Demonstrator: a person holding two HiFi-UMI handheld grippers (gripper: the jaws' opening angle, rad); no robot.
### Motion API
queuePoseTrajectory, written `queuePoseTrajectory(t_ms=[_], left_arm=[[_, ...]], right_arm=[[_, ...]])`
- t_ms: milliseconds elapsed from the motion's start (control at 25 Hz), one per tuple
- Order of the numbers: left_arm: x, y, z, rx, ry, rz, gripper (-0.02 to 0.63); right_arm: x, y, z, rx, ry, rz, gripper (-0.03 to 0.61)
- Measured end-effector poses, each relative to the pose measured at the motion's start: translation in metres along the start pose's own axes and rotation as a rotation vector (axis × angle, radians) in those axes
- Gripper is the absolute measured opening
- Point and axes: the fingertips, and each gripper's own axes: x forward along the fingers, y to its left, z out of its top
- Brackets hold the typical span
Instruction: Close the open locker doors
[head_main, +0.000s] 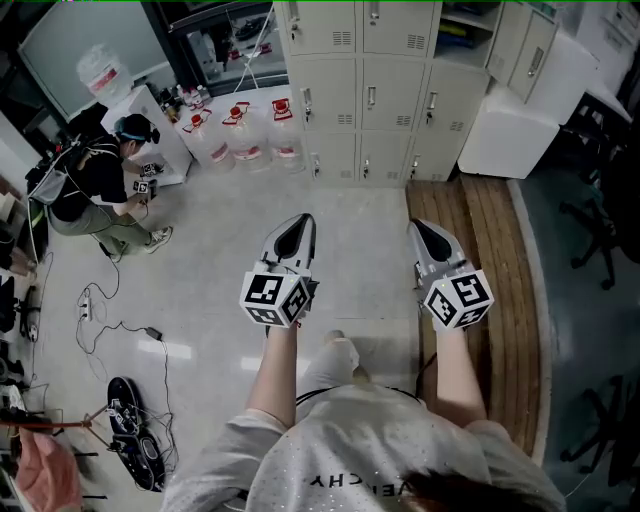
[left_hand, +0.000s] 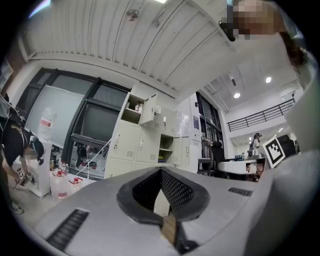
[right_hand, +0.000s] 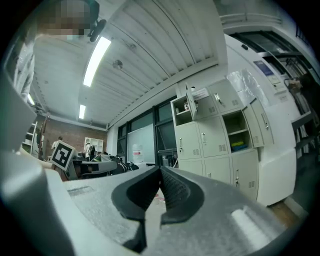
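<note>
Lockers (head_main: 370, 90): against the wall ahead of me, well apart from both grippers.
Open door (right_hand: 191, 102): top row, ajar.
My left gripper (head_main: 299, 226): jaws together, empty.
My right gripper (head_main: 424, 232): jaws together, empty.
Water jugs (head_main: 240, 130): left of lockers.

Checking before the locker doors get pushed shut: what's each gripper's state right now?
Left gripper: closed, jaws together, holding nothing.
Right gripper: closed, jaws together, holding nothing.
</note>
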Motion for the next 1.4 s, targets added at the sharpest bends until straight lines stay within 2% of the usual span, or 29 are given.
queuePoseTrajectory(t_ms=[360, 560, 1000, 1400], left_arm=[[0.025, 0.028, -0.009, -0.019, -0.008, 0.019, -0.003], [0.061, 0.048, -0.008, -0.023, -0.011, 0.006, -0.003], [0.161, 0.105, -0.012, -0.034, 0.017, -0.022, -0.003], [0.241, 0.169, -0.008, -0.046, 0.031, -0.047, -0.003]], right_arm=[[0.026, -0.022, -0.007, 0.017, -0.007, -0.030, 0.000], [0.060, -0.042, -0.009, 0.016, 0.002, -0.043, 0.005], [0.153, -0.102, -0.022, 0.057, 0.031, -0.060, 0.087], [0.242, -0.140, -0.026, 0.068, 0.045, -0.094, 0.120]])
